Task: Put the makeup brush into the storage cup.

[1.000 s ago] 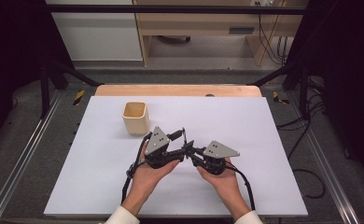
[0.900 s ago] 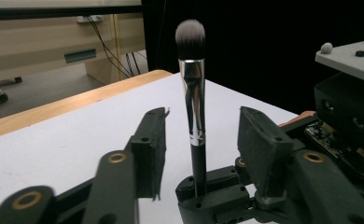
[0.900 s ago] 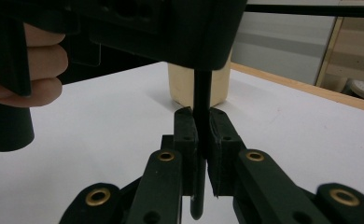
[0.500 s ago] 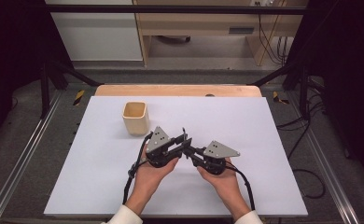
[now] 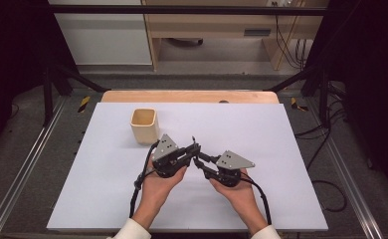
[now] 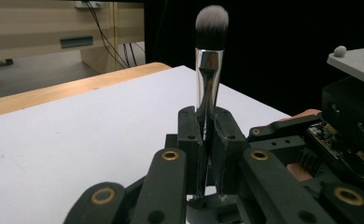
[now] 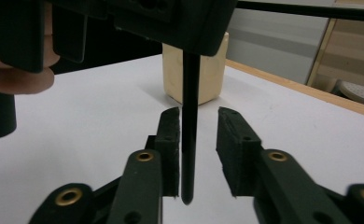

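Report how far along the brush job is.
Done: the left gripper is clamped on the makeup brush, bristles up. In hand: the right gripper has just been opening, its jaws apart around the handle. Left, likely: placing the brush in the beige cup.

From up high the brush (image 5: pixel 194 141) is just a thin dark sliver above my two grippers, too small to make out. My forearms get cut off by the bottom edge there. Through my left gripper (image 6: pixel 207 135) the brush handle disappears down between the pads. Through my right gripper (image 7: pixel 198 154) the brush's top end is hidden behind the blurry dark body of the other gripper, which also blocks most of the cup (image 7: pixel 213 77).
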Demonstrator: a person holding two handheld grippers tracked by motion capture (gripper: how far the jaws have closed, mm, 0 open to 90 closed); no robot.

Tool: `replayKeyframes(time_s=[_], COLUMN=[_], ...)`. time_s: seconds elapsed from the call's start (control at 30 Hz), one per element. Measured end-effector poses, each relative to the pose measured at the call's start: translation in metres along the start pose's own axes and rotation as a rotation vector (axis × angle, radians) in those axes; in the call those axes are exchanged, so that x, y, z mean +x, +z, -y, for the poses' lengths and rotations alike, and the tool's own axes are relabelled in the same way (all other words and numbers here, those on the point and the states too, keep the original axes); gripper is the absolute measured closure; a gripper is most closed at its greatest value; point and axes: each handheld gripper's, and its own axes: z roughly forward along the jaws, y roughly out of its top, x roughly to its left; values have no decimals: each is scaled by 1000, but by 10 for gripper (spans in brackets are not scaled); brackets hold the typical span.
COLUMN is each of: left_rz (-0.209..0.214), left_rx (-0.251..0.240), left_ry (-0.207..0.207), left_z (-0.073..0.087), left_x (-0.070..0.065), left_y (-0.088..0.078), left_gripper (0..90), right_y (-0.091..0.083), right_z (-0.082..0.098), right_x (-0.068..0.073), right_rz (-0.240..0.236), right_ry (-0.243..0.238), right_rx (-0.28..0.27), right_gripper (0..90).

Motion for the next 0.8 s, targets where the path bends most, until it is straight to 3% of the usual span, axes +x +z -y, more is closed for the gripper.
replayKeyframes(time_s=[0.2,0.47,0.63,0.8], left_rz=[-29,-69,-95,-127], left_rx=[-3,-15,-22,-25], left_ry=[24,27,31,39], left_z=[-2,-5,-8,-11], left_x=[4,15,24,33], left_y=[-5,-16,-25,-35], left_gripper=[834,834,834,834], right_y=[-1,-3,-6,-9], right_z=[-1,-3,-3,-1], right_x=[0,1,-1,-4], right_rz=[34,72,78,88], right_ry=[-9,-38,-6,-2], right_rx=[26,79,97,112], right_gripper=[439,181,81,54])
